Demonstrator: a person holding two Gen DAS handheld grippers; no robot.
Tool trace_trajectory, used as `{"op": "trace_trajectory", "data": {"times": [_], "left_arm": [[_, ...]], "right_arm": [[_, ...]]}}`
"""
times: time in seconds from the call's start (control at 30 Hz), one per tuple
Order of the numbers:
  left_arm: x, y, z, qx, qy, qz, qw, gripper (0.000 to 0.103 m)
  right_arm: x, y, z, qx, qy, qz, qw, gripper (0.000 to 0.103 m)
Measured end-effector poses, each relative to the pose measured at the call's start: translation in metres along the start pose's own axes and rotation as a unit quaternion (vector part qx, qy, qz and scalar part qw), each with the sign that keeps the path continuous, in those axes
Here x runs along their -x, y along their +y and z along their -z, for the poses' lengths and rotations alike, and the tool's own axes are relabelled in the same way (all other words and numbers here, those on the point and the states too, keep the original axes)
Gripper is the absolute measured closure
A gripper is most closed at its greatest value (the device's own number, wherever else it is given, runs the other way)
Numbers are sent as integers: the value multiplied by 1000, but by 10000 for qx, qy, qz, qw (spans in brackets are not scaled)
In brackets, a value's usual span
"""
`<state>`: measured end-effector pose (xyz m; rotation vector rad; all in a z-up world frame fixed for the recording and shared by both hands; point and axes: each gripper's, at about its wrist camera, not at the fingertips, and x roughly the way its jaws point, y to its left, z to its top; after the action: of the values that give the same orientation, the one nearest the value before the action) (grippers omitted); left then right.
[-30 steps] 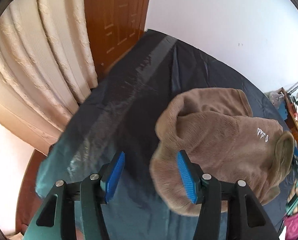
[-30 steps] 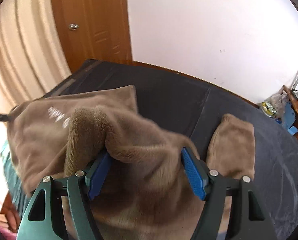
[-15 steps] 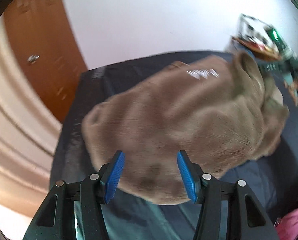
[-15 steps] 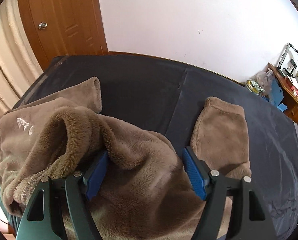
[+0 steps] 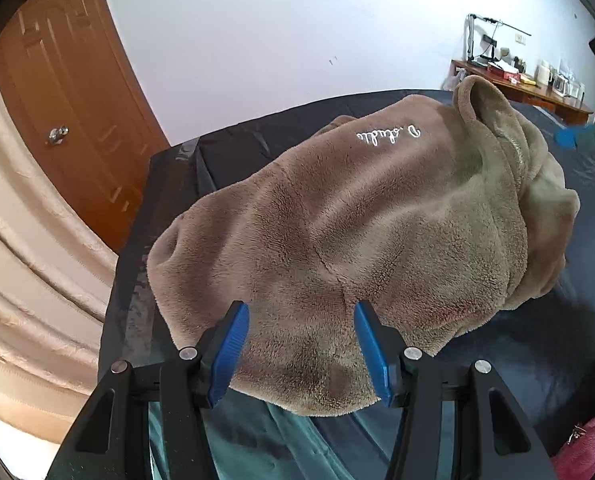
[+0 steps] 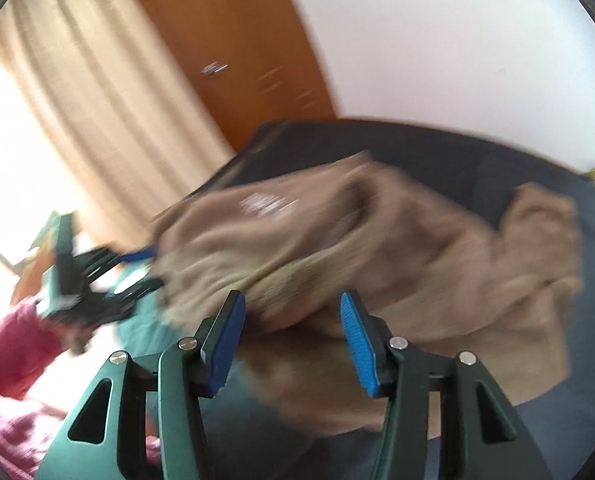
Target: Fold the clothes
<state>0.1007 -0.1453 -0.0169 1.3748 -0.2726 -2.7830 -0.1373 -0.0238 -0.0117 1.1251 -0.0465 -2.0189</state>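
A brown fleece garment [image 5: 357, 232] with white script lettering lies bunched on a dark blue table cover [image 5: 233, 152]. My left gripper [image 5: 301, 354] is open, its blue pads on either side of the garment's near hem, with cloth between them. My right gripper [image 6: 291, 344] is open at the garment's [image 6: 377, 248] near edge; this view is motion-blurred. A sleeve [image 6: 545, 220] lies out to the right. The left gripper shows in the right wrist view [image 6: 97, 276], and the right gripper's tip shows in the left wrist view [image 5: 585, 136].
A wooden door [image 5: 69, 120] and beige curtains [image 5: 25, 288] stand beyond the table's left end. A desk with clutter [image 5: 521, 80] sits at the far right wall. Pink cloth [image 6: 13, 356] and teal fabric [image 5: 257, 440] lie below the near table edge.
My left gripper swung right and now faces the garment's hem. My right gripper let the fleece out of its open jaws, pulled back and swung left; its view has blurred.
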Motion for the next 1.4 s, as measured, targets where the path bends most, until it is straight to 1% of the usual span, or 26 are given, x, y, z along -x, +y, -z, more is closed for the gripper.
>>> {"op": "trace_trajectory", "data": {"times": [0.07, 0.17, 0.33, 0.4, 0.43, 0.47, 0.5, 0.53, 0.6, 0.7, 0.83, 0.93, 1.03, 1.13, 1.2, 1.3, 1.4], "left_arm": [[4, 1, 2, -21, -15, -15, 10000, 47], [11, 0, 8, -26, -37, -44, 10000, 47], [19, 8, 19, 133, -16, -162, 9998, 47], [22, 12, 24, 188, -4, -222, 9996, 47], [23, 14, 27, 206, 1, -250, 9995, 47], [25, 15, 29, 223, 5, -278, 9994, 47], [26, 17, 30, 233, 4, -297, 9993, 47], [27, 17, 32, 225, -5, -314, 9993, 47], [30, 16, 34, 177, -46, -310, 9994, 47], [34, 12, 33, 45, -125, -244, 9996, 47], [38, 0, 16, -275, -338, -134, 9990, 47], [42, -9, -2, -535, -562, -113, 9969, 47], [47, -17, -23, -834, -840, -165, 9928, 47], [52, -25, -37, -1145, -1056, -78, 9878, 47], [50, -30, -43, -1336, -1110, -30, 9848, 47], [41, -36, -49, -1588, -1075, -25, 9814, 47], [30, -39, -56, -1679, -1081, -119, 9798, 47]], "right_arm": [[-16, 14, 7, 80, 196, -331, 9992, 48], [-45, 28, 11, 44, 493, -780, 9957, 48], [-97, 41, 11, -122, 884, -1280, 9877, 48], [-118, 42, 9, -204, 1016, -1424, 9844, 54], [-129, 43, 8, -246, 1118, -1434, 9830, 62], [-139, 44, 8, -283, 1219, -1399, 9822, 77], [-146, 46, 8, -308, 1303, -1404, 9810, 85], [-149, 48, 7, -304, 1332, -1433, 9802, 90], [-141, 55, -1, -177, 1192, -1501, 9813, 91], [-113, 69, -26, 164, 731, -1533, 9853, 92], [-77, 76, -63, 425, 126, -1444, 9885, 92], [-63, 80, -74, 582, -123, -1316, 9895, 92], [-56, 81, -76, 692, -237, -1161, 9905, 92], [-52, 73, -77, 640, -290, -1102, 9914, 92], [-50, 72, -77, 645, -338, -1082, 9915, 92], [-46, 71, -79, 661, -392, -1080, 9912, 92], [-41, 71, -82, 676, -441, -1084, 9908, 92]]}}
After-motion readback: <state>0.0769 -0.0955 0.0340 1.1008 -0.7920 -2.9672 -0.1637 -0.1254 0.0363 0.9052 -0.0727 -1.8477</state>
